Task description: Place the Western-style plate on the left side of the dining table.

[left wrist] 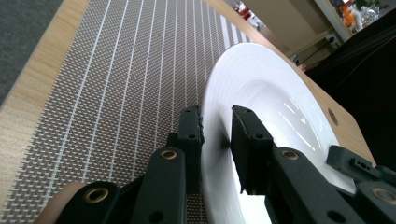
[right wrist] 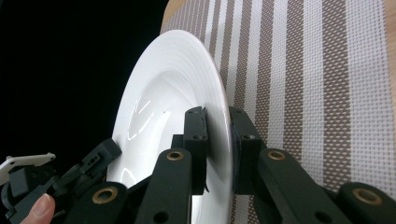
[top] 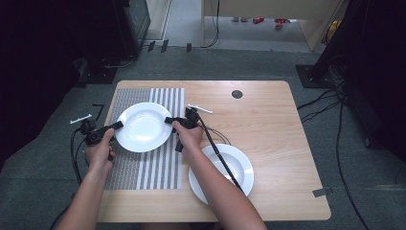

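Observation:
A white plate (top: 143,127) sits over a striped placemat (top: 158,167) at the table's left. My left gripper (top: 116,125) holds its left rim and my right gripper (top: 168,120) holds its right rim. In the left gripper view the left gripper (left wrist: 217,116) has its two black jaws on either side of the plate (left wrist: 271,93) edge, above the placemat (left wrist: 116,70). The right gripper (right wrist: 216,114) clamps the plate (right wrist: 159,93) rim tightly, with the placemat (right wrist: 303,70) behind. Whether the plate rests on the mat or hangs just above it I cannot tell.
A second white plate (top: 239,165) lies on the wooden table (top: 268,120) near the front, partly under the right forearm and its cable. A small dark round hole (top: 237,94) marks the far table top. Dark equipment and cables surround the table on the floor.

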A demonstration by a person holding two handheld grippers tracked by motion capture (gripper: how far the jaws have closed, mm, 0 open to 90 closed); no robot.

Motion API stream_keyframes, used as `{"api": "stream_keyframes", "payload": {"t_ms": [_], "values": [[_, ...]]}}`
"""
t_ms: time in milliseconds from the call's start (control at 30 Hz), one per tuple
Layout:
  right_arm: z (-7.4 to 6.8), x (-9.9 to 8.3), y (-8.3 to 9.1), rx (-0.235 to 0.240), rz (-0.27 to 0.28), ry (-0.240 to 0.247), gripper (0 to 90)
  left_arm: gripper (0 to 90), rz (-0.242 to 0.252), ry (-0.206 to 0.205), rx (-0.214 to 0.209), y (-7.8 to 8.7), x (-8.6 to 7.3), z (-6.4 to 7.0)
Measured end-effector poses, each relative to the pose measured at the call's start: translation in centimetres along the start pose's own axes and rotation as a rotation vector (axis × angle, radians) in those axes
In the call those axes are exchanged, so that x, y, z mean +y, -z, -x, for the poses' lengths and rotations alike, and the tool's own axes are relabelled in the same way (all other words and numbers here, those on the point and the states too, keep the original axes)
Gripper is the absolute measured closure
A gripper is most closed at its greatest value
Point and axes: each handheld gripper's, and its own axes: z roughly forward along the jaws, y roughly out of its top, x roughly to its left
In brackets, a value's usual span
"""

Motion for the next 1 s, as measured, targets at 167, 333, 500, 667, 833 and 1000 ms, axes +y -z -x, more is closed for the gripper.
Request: {"api": "stream_keyframes", "payload": {"t_ms": [167, 333, 500, 667, 833, 1000], "values": [[0.5, 0.0, -0.4, -0.011, -0.008, -0.020, 80.5, 74.7, 0.000, -0.017, 0.036, -0.5, -0.1, 0.1], [0.8, -0.4, -0.9, -0.014, -0.017, -0.015, 80.4, 74.0, -0.004, -0.026, 0.064, -0.6, -0.2, -0.2], [0.9, -0.6, -1.2, -0.013, -0.010, -0.008, 80.8, 72.0, -0.009, -0.043, 0.091, -0.8, -0.5, -0.3], [0.5, -0.6, -1.1, -0.020, 0.011, 0.049, 70.4, 64.2, 0.004, -0.128, 0.164, -0.9, -0.5, 0.7], [-0.8, -0.1, 0.1, -0.080, 0.128, 0.205, 55.0, 40.5, 0.028, -0.173, 0.193, 0.0, -0.2, 1.2], [-2.4, 0.9, 2.2, -0.090, 0.194, 0.288, 50.5, 27.5, 0.045, -0.236, 0.158, 1.3, -0.5, 2.3]]}}
